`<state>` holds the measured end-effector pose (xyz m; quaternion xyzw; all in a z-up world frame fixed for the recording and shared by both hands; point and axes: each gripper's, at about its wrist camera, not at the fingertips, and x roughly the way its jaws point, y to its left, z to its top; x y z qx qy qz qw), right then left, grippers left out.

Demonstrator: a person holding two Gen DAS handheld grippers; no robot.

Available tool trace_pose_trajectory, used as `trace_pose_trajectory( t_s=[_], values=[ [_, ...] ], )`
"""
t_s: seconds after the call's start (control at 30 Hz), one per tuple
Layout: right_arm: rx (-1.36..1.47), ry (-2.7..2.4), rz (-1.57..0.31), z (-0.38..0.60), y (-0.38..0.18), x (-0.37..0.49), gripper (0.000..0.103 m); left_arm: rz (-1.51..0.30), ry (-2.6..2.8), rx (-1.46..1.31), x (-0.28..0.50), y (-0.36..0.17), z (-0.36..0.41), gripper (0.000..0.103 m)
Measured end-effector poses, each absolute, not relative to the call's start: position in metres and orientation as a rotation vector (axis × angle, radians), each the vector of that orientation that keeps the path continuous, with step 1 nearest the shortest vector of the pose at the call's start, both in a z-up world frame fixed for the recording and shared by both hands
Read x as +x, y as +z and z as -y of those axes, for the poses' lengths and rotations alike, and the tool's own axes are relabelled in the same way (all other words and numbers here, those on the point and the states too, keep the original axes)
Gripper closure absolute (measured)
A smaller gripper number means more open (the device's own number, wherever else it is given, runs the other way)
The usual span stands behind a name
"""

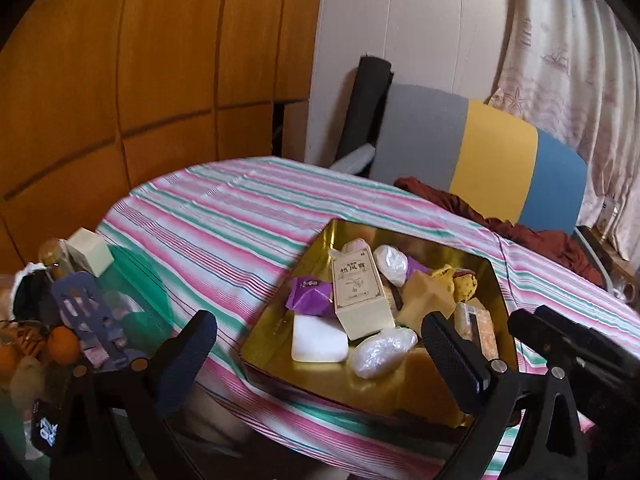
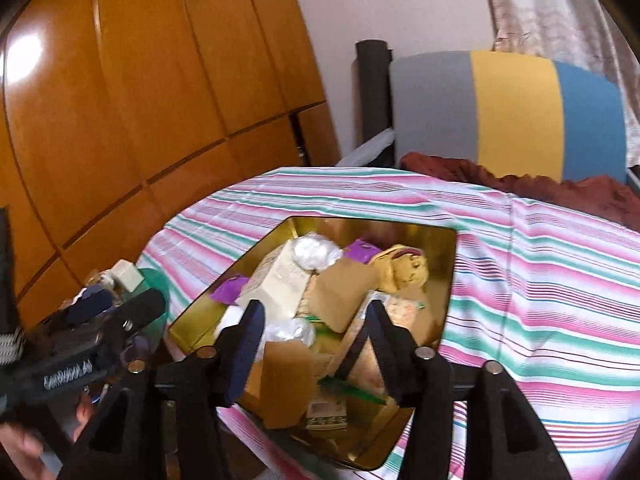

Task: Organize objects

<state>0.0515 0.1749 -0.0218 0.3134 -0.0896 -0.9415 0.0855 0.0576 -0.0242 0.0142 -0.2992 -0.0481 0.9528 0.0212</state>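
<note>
Gold metal tray [image 1: 280, 354] sits lower centre on the pink-and-green striped tablecloth [image 1: 224, 208], filled with wrapped soaps and a cream rectangular carton [image 1: 360, 294]. Left gripper [image 1: 320, 356] fingers stand wide apart, empty. Right gripper [image 2: 316, 340] fingers stand apart over the tray, gripping nothing. Beyond, upper right, a grey-yellow-blue cushion [image 1: 492, 152].

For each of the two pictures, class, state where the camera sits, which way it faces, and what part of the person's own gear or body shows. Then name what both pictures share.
Left wrist view: on the left tongs, angled down over the gold tray of soaps on the striped cloth; both fingers show, open, and the other tongs at right.
Right wrist view: on the right tongs, angled down above the tray; its open fingers, the other tongs and a hand show.
Shared: tray, cream box, cloth, wooden wardrobe, striped cushion.
</note>
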Motion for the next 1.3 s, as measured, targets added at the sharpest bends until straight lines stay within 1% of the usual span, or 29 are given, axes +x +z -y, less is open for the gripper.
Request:
trace_pose_trajectory(
  t_s=[0.03,0.07,0.3,0.43,0.7,0.87,1.07,1.23,1.3],
  values=[
    [0.942,-2.819,0.259,-0.175,-0.021,0.052,0.042,0.168,2.961,-0.92,0.061,0.014,0.026,0.0],
    [0.961,-2.849,0.235,-0.173,-0.02,0.052,0.041,0.183,2.956,-0.931,0.062,0.013,0.029,0.0],
    [1.026,-2.951,0.092,-0.158,-0.019,0.052,0.04,0.253,2.997,-1.145,0.057,0.002,0.05,0.0],
    [1.063,-2.973,0.057,-0.149,-0.021,0.052,0.039,0.256,2.99,-1.21,0.055,-0.002,0.052,0.0],
    [1.179,-3.065,0.054,-0.149,-0.026,0.047,0.038,0.081,2.978,-1.269,0.052,0.004,0.039,0.0],
    [1.236,-3.105,0.021,-0.147,-0.023,0.045,0.038,0.054,2.979,-1.27,0.05,0.009,0.037,0.0],
    [1.271,-3.124,0.058,-0.152,-0.023,0.043,0.038,0.003,2.975,-1.262,0.049,0.01,0.03,0.0],
    [1.275,-3.145,0.028,-0.151,-0.024,0.042,0.038,0.021,2.959,-1.274,0.047,0.01,0.028,0.0],
    [1.273,-3.143,0.05,-0.152,-0.024,0.042,0.038,0.03,2.968,-1.26,0.048,0.012,0.027,0.0]
  ],
)
